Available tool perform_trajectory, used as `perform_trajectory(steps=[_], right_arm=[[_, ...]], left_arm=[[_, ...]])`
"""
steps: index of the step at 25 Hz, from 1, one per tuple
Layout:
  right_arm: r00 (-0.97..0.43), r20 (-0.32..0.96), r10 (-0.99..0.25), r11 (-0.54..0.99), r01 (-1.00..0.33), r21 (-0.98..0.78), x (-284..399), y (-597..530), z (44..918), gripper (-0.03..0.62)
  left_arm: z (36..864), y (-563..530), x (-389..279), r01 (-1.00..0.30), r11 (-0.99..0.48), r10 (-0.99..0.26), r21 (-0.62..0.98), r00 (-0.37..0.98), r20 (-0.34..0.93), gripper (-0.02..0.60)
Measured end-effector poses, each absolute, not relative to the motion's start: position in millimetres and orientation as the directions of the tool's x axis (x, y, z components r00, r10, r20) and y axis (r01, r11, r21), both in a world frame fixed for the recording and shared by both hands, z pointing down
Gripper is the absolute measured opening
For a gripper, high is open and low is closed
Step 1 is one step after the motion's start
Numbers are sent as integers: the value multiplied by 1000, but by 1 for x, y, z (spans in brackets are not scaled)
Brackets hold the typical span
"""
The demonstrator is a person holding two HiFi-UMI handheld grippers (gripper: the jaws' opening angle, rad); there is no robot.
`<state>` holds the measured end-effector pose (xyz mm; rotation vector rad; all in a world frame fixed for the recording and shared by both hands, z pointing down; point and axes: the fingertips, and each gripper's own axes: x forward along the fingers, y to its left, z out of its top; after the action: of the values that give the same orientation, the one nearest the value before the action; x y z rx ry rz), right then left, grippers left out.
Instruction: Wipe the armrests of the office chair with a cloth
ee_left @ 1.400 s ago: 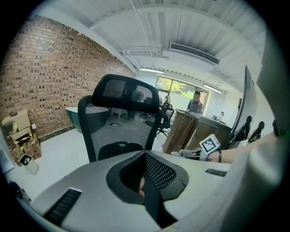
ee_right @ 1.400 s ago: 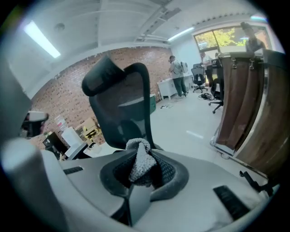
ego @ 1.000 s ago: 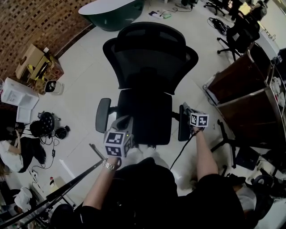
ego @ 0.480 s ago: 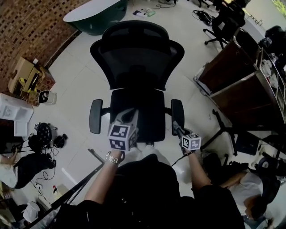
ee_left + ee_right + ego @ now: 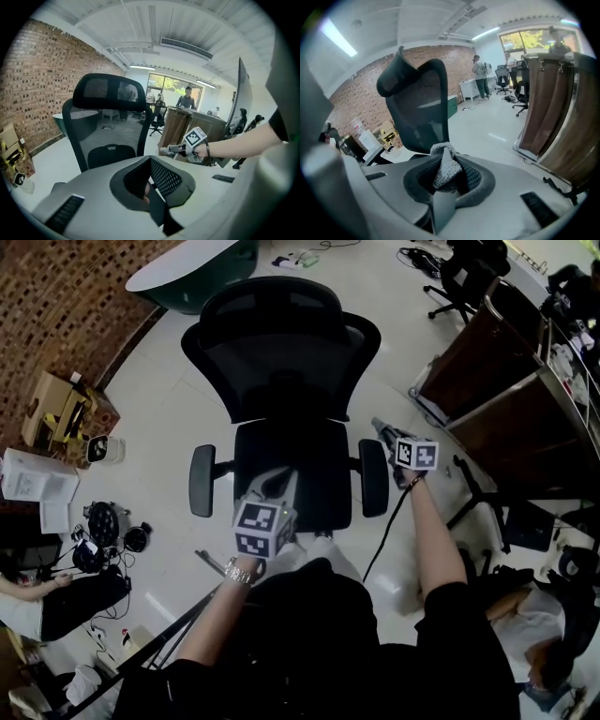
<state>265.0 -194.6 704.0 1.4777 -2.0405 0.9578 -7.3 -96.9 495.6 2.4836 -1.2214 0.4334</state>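
our right gripper (image 5: 382, 432) clamps the grey cloth (image 5: 444, 166) near the 12 o'clock end of the right armrest (image 5: 373, 486) of the chair (image 5: 281, 352). the left gripper (image 5: 275, 486), jaws together and empty, hangs at 6 o'clock of the seat (image 5: 305, 460). best, we judge: press flat, draw toward 6 o'clock.
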Motion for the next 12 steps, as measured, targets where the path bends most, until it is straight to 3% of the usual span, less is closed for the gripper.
perform_trajectory(steps=[5, 12], right_arm=[[-343, 796, -498, 175, -939, -295, 269, -197, 767, 55], [-368, 748, -553, 114, -922, -369, 286, -134, 778, 57]], left_arm=[[507, -91, -34, -837, -524, -713, 160, 533, 456, 6], [518, -98, -47, -857, -480, -725, 187, 507, 466, 6]])
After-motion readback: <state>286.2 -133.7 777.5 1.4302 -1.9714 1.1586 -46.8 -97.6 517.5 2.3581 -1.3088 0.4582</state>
